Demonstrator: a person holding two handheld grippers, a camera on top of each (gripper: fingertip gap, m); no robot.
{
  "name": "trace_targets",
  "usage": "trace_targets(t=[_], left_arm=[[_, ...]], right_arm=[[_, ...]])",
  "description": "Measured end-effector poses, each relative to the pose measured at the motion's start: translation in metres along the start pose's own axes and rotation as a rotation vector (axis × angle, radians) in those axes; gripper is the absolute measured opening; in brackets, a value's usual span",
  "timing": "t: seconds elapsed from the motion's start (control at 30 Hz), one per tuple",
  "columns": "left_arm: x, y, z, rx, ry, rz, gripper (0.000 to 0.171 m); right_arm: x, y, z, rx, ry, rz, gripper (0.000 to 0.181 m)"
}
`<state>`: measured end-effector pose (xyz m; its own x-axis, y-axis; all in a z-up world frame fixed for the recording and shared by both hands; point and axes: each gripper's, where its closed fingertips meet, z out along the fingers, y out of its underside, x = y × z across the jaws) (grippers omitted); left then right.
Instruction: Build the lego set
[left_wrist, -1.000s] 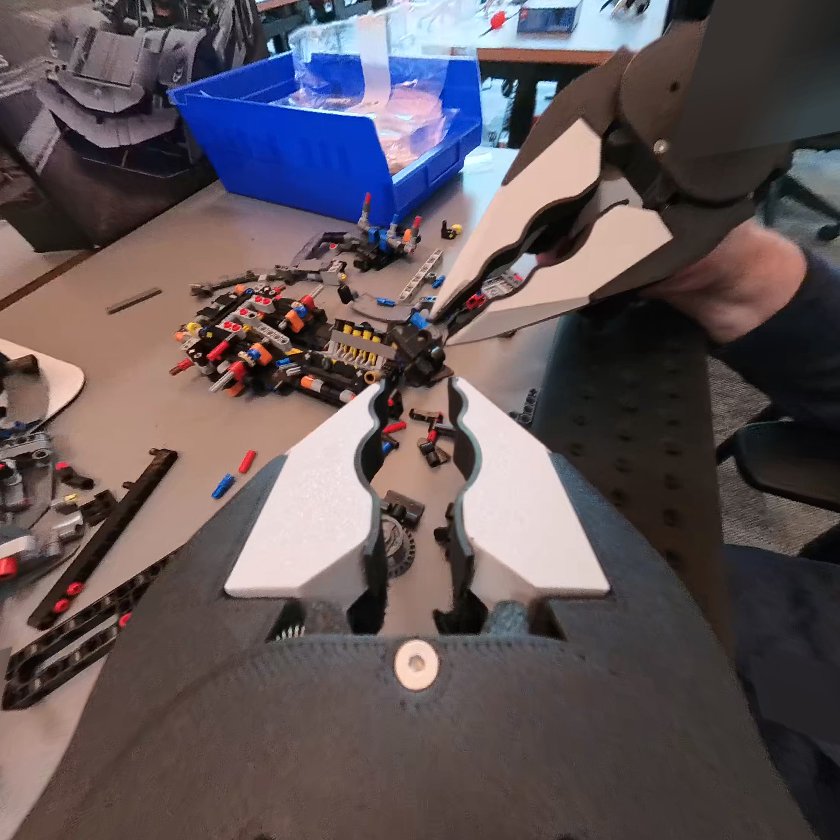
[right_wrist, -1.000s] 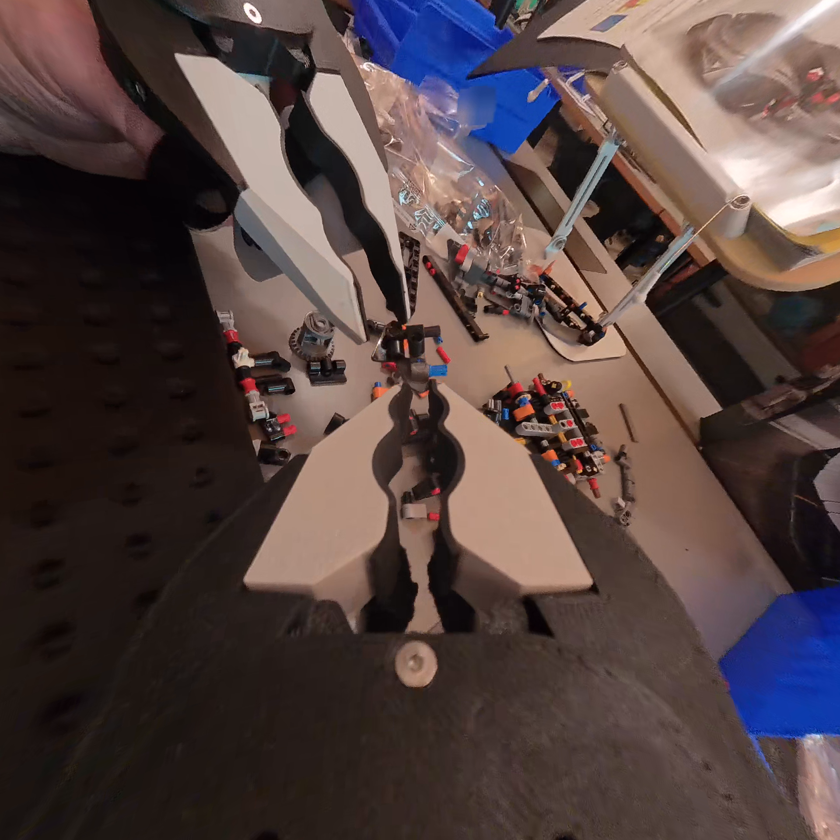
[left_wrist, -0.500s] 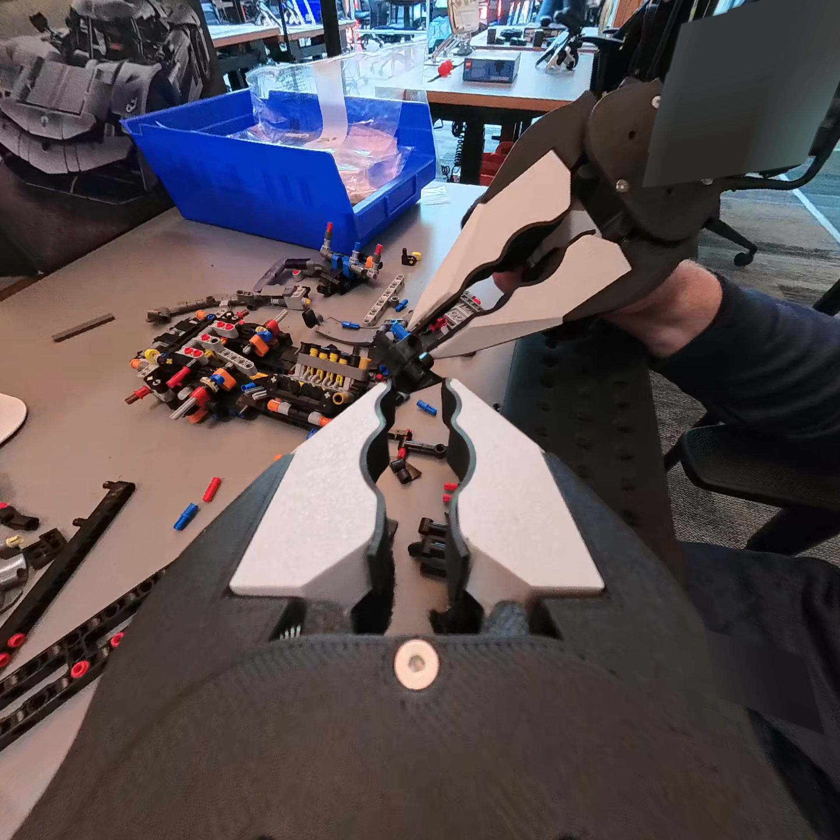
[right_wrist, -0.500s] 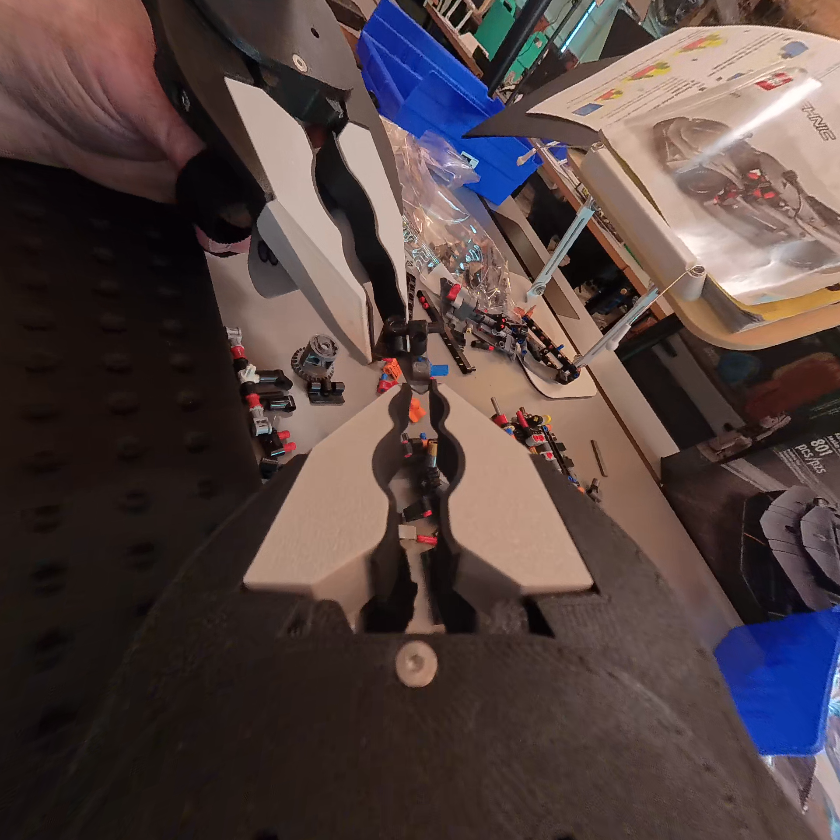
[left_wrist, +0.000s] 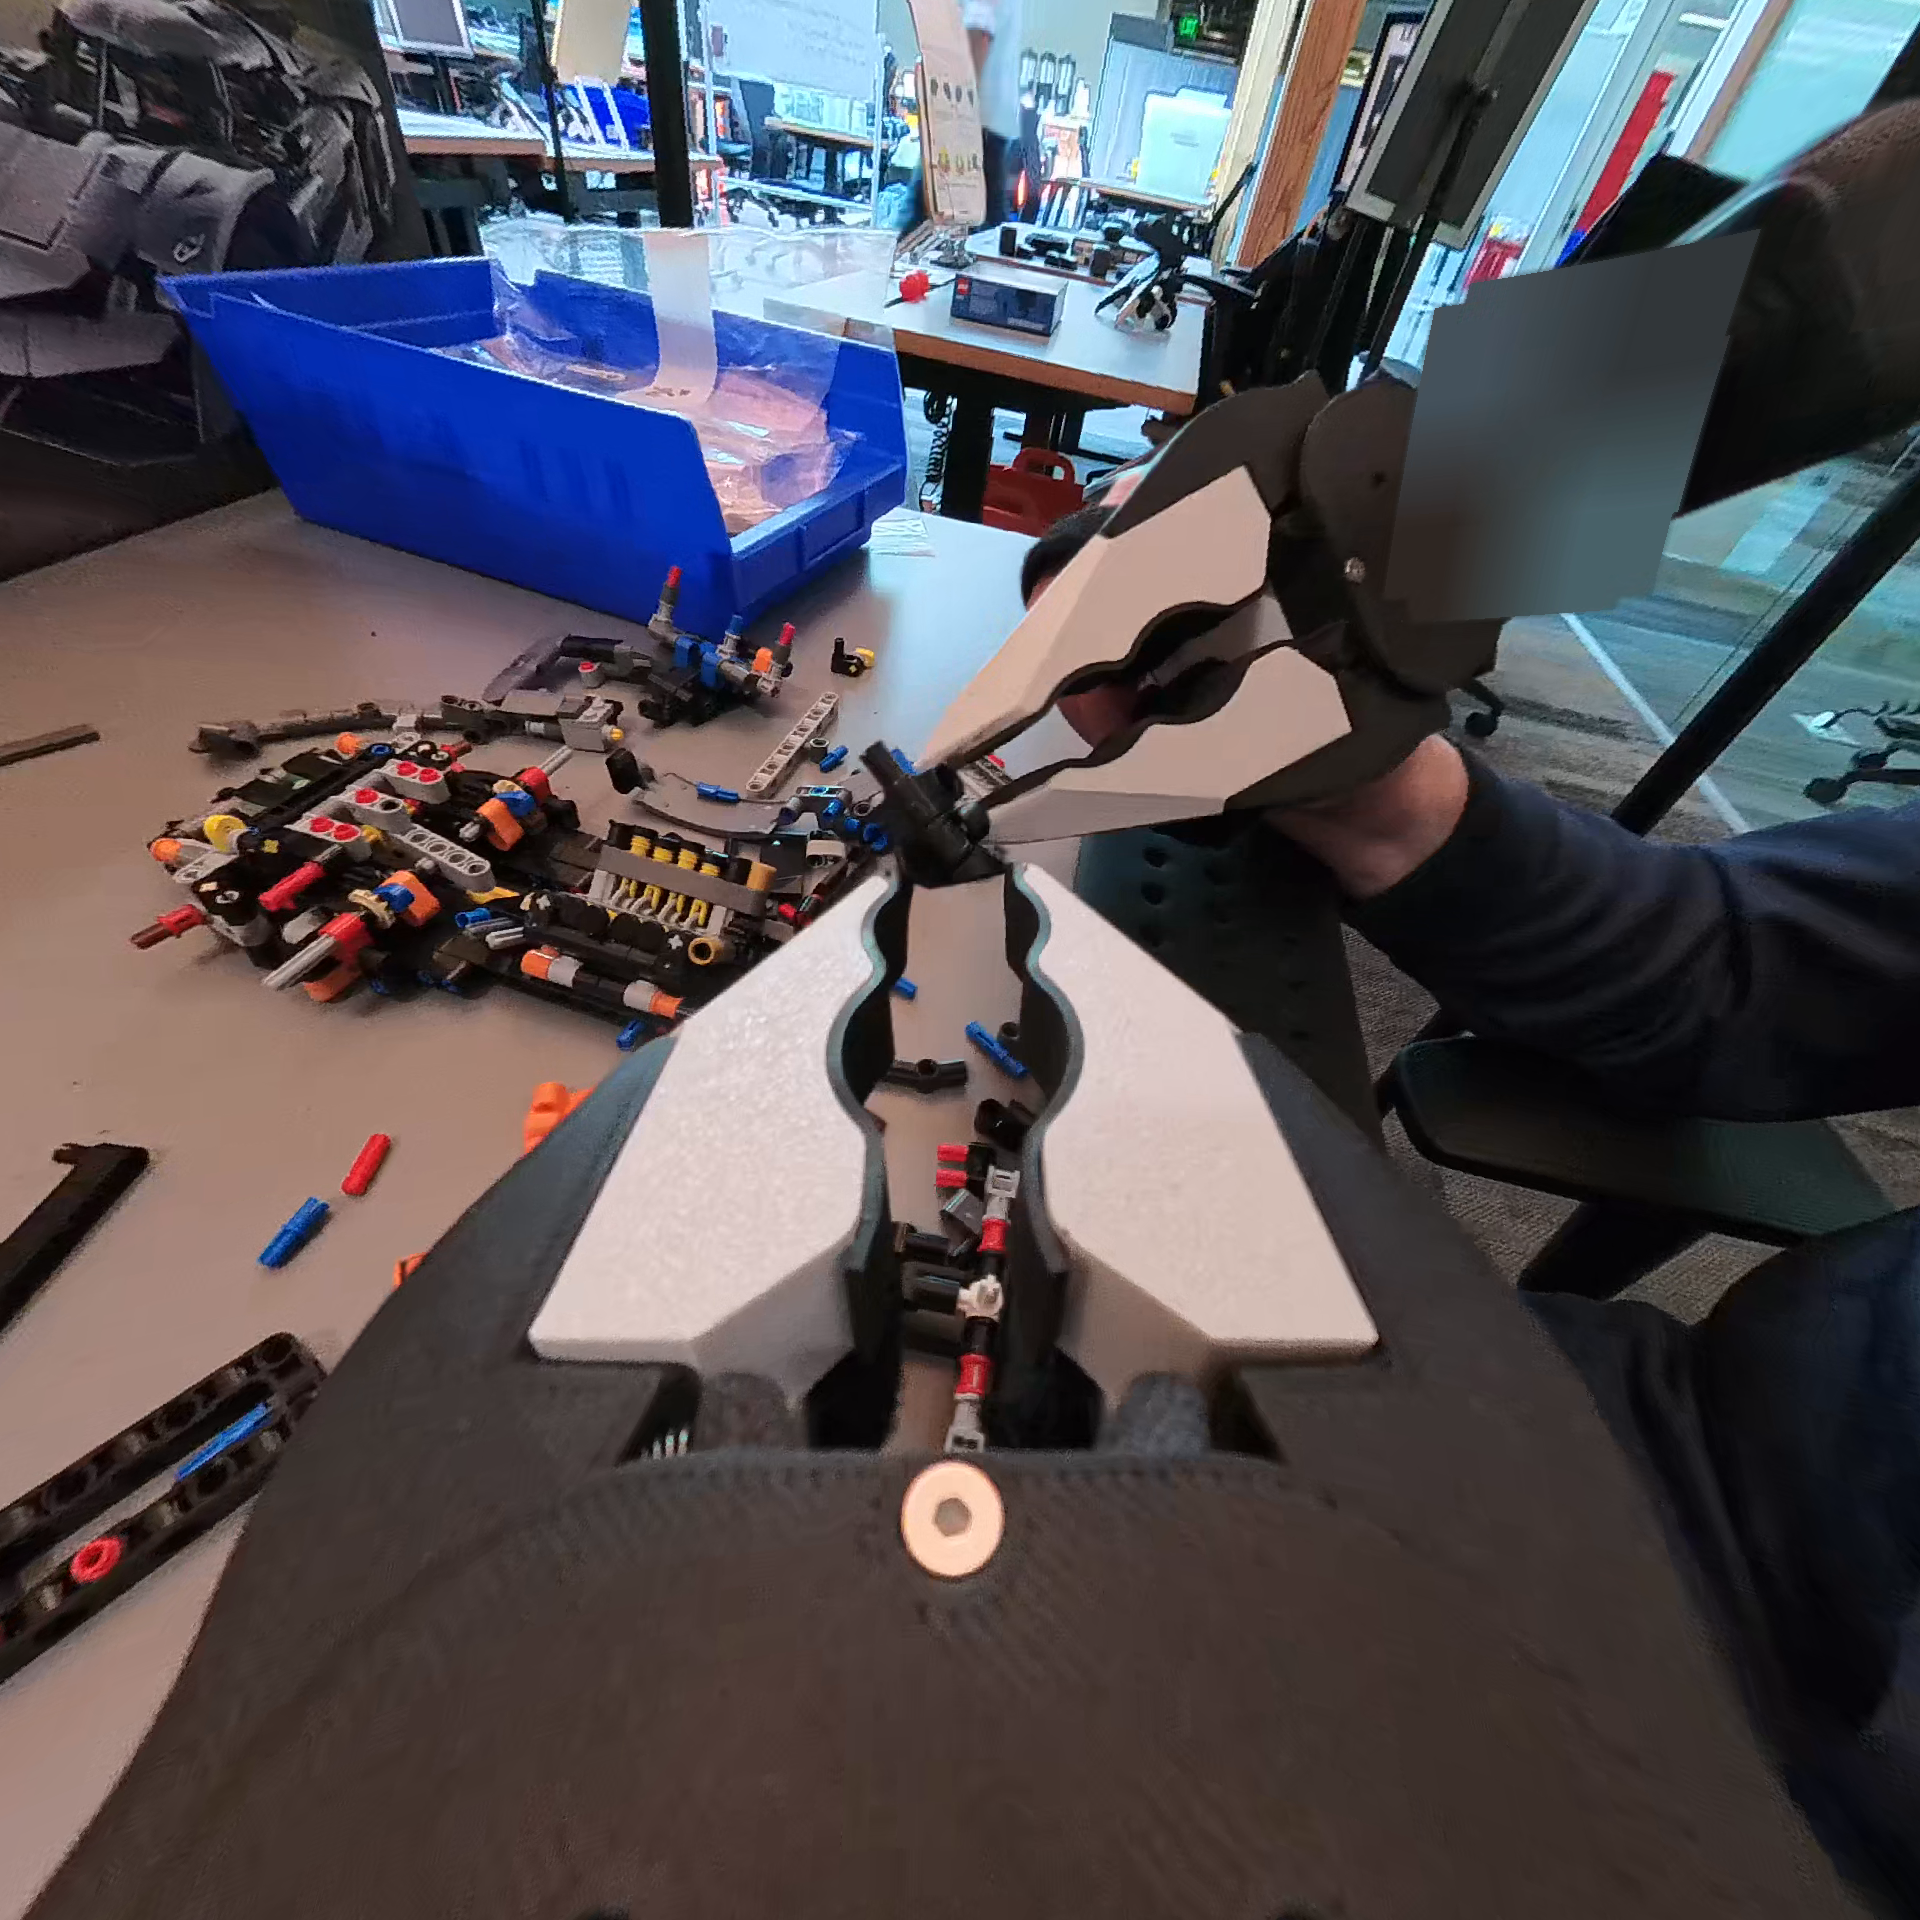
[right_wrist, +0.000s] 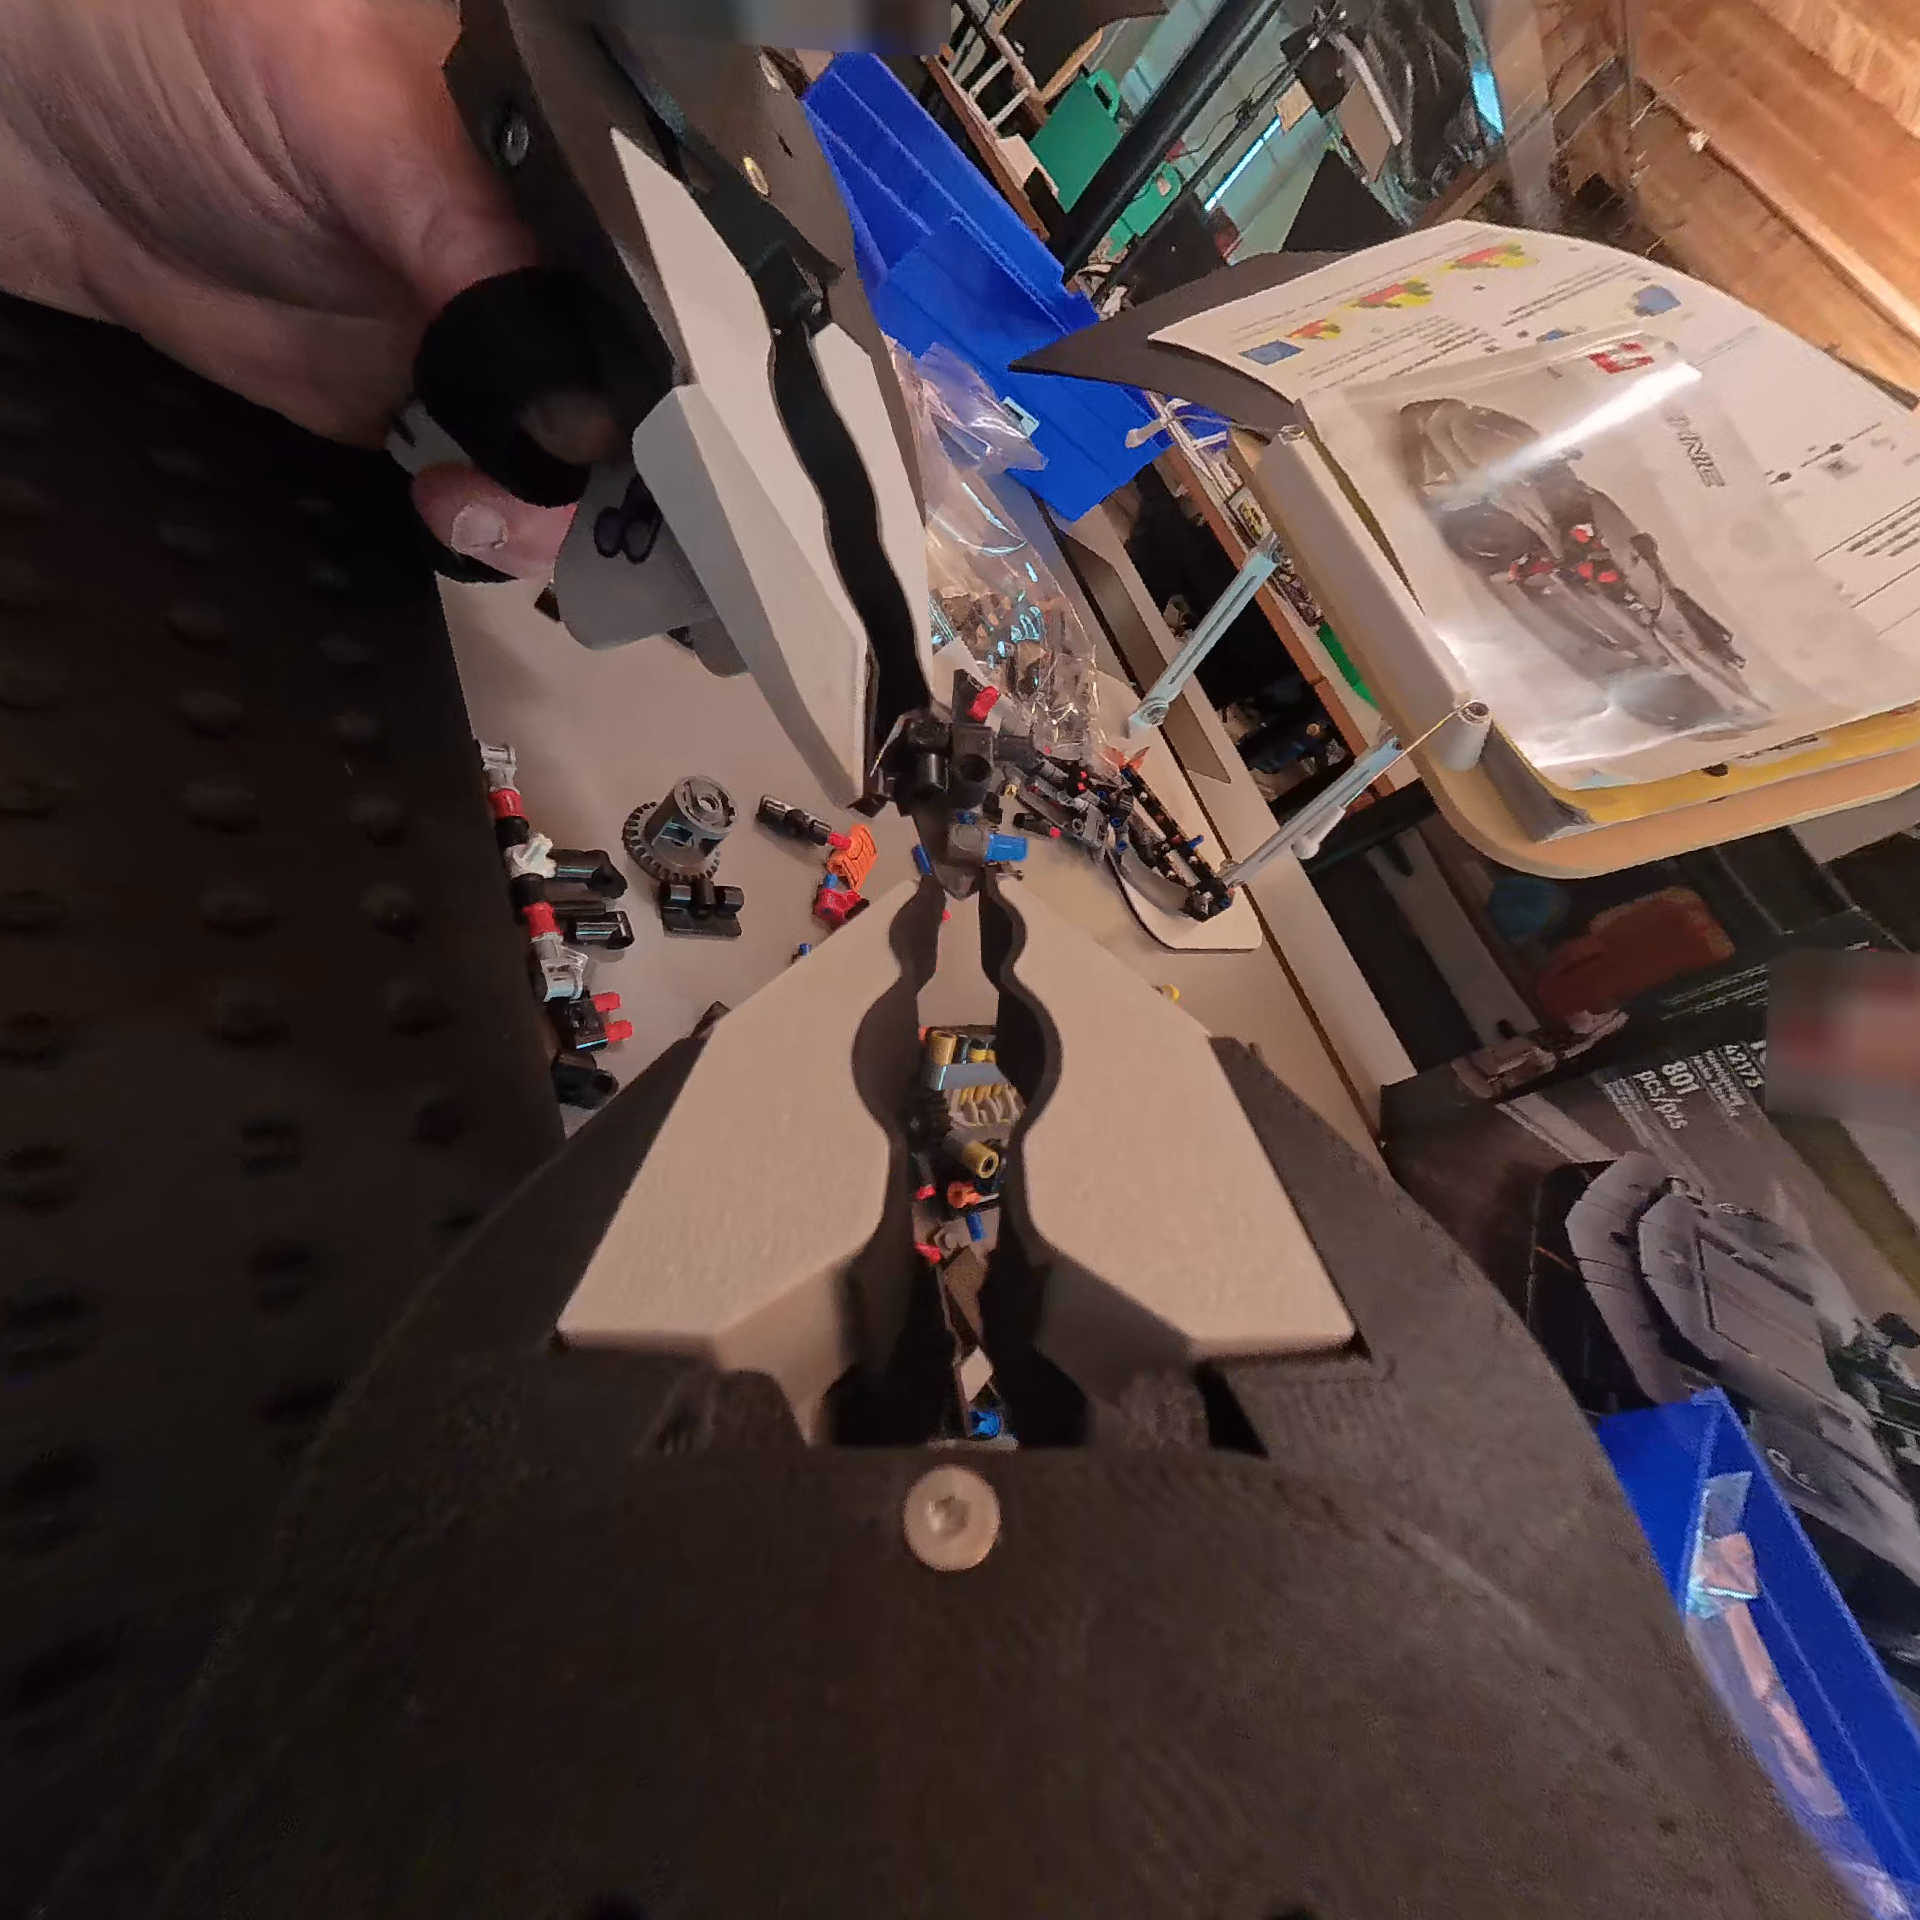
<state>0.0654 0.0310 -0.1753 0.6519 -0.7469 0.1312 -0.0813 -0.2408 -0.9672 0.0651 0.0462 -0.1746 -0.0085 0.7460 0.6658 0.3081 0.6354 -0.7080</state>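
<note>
Above a grey worktable (left_wrist: 187, 1049), beside the half-built chassis (left_wrist: 457, 883), both grippers, left (left_wrist: 951, 883) and right (right_wrist: 961, 894), apparently clench one small black subassembly (left_wrist: 930, 816).

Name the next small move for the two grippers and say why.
Probably push the two held parts straight together and leave both grips closed. The left gripper and the right gripper both pinch the small black assembly, tips nearly touching, lifted above the table. Whether it is fully seated can't be seen.
</note>
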Motion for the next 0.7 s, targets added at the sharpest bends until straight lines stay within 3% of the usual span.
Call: trace_targets(t=[0.07,0.4,0.7], left_arm=[[0.003,-0.003,-0.002,0.024,0.022,-0.007,0.0],[-0.001,-0.001,-0.001,0.008,-0.013,-0.009,0.0],[-0.028,-0.007,-0.015,0.049,-0.161,0.0,0.0]], right_arm=[[-0.001,0.0,0.0,0.002,0.001,-0.015,0.003],[-0.001,0.002,0.001,0.01,-0.035,0.047,0.0],[-0.04,0.026,0.024,-0.138,-0.303,0.209,0.023]])
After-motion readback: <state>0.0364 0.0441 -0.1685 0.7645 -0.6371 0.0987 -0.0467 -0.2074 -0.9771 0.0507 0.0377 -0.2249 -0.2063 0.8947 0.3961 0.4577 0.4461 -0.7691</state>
